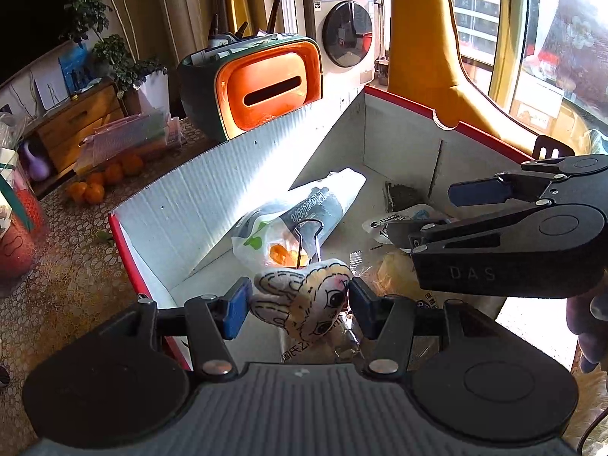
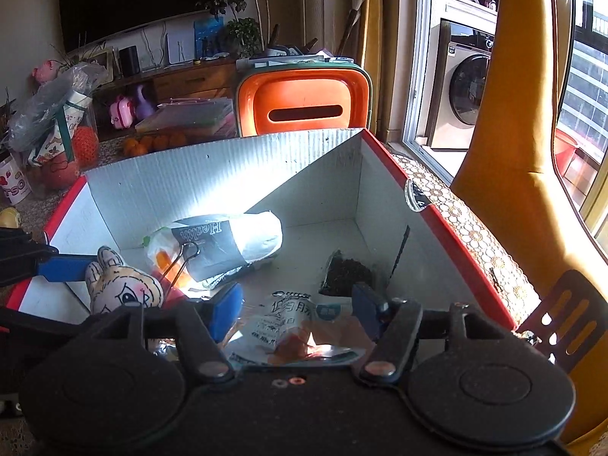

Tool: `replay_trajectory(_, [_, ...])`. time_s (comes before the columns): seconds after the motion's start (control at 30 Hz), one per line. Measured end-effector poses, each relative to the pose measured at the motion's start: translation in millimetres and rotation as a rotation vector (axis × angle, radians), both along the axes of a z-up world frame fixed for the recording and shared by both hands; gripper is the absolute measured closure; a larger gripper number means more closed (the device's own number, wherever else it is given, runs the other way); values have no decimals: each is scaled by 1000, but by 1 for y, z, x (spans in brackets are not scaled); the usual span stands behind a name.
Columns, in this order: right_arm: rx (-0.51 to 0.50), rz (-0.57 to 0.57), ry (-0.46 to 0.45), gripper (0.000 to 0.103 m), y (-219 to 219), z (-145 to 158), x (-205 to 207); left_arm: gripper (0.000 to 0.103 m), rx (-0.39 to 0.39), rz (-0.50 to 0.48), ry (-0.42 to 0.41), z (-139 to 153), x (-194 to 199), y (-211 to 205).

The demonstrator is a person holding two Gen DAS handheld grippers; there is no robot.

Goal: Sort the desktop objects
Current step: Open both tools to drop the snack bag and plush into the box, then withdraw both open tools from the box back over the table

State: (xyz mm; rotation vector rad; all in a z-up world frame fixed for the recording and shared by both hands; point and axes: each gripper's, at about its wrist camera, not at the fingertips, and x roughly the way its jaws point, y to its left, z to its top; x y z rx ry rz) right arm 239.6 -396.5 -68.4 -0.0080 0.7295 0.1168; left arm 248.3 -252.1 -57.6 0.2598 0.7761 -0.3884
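My left gripper point(image 1: 300, 306) is shut on a small plush bunny point(image 1: 304, 304), its blue pads pressing on both sides, just above the near end of a white cardboard box point(image 1: 266, 144) with a red rim. The right wrist view shows the bunny point(image 2: 121, 285) at the left, with one left finger point(image 2: 64, 266) beside it. My right gripper point(image 2: 296, 311) is open over a shiny snack packet point(image 2: 296, 326) on the box floor, and its pads stand clear of the packet. From the left wrist view, the right gripper point(image 1: 437, 212) reaches in from the right.
The box point(image 2: 228, 174) also holds a snack bag shut with a binder clip point(image 1: 304, 209) point(image 2: 228, 239) and a dark packet point(image 2: 345, 269). An orange-fronted container point(image 1: 266, 83) stands behind the box. Oranges point(image 1: 102, 182) lie on the tablecloth at the left. A window is on the right.
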Motion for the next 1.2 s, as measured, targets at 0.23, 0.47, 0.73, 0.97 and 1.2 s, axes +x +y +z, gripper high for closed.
replay_trajectory(0.23, [-3,0,-5,36,3,4,-4,41,-32,19,1,6,-6,7])
replay_trajectory(0.47, [7,-1,-23,30,6,17,-14,30,-54,12,-30,19,-22,14])
replay_trajectory(0.73, [14,17,-43,26,17,31,-29,30,-91,20,-72,40,-46,30])
replay_trajectory(0.97, [23,33,-66,23,30,47,-44,30,-99,34,-123,54,-66,52])
replay_trajectory(1.2, [25,58,-82,21,51,61,-59,30,-133,78,-137,65,-83,84])
